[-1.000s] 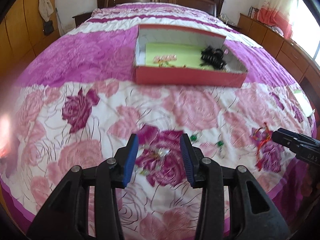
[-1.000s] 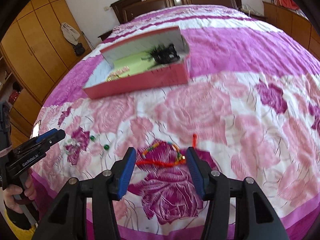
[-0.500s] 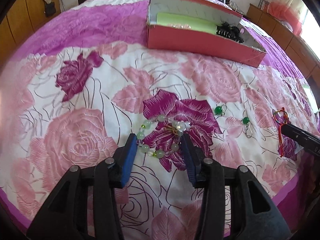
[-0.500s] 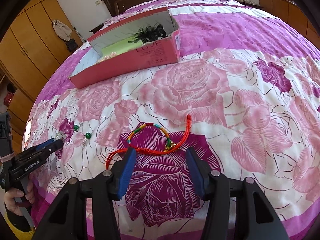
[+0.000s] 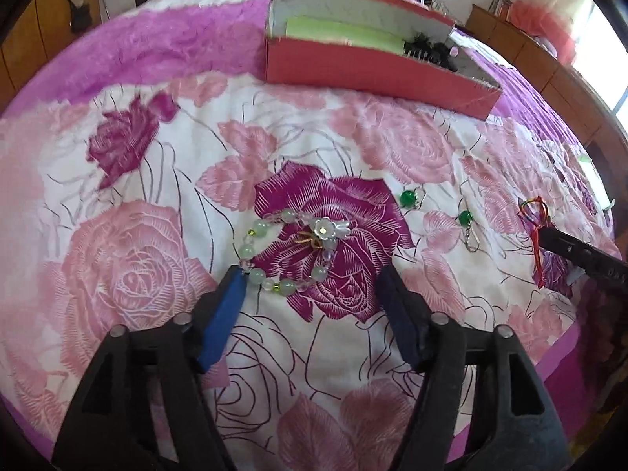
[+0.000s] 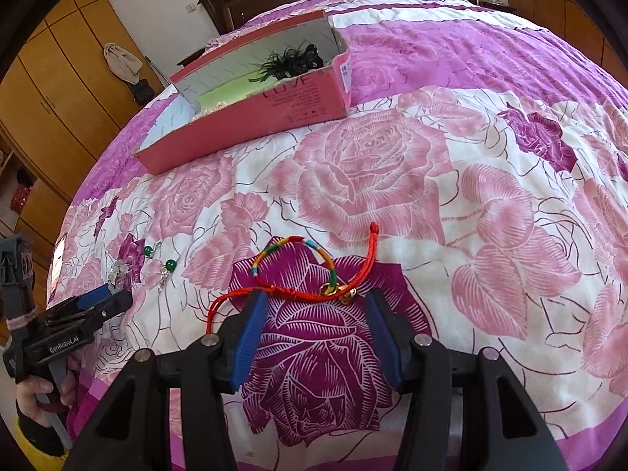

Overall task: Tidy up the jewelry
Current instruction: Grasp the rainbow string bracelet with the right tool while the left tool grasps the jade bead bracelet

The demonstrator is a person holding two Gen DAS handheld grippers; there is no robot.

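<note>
Left gripper [image 5: 312, 274] fingers opening over bead bracelet [image 5: 290, 251]; right gripper [image 6: 312, 298] open (near red cord bracelet [image 6: 298, 271]).

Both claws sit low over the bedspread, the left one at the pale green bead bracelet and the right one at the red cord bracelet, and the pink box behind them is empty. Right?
Not quite: the pink box is not empty. The right wrist view shows a black hair clip and some small pieces inside it. The rest holds: left claw at the bead bracelet, right claw at the red cord bracelet.

Pale-green bead bracelet [image 5: 288, 253] and red cord bracelet [image 6: 310, 274] lie flat on bedspread [image 5: 392, 149].
</note>
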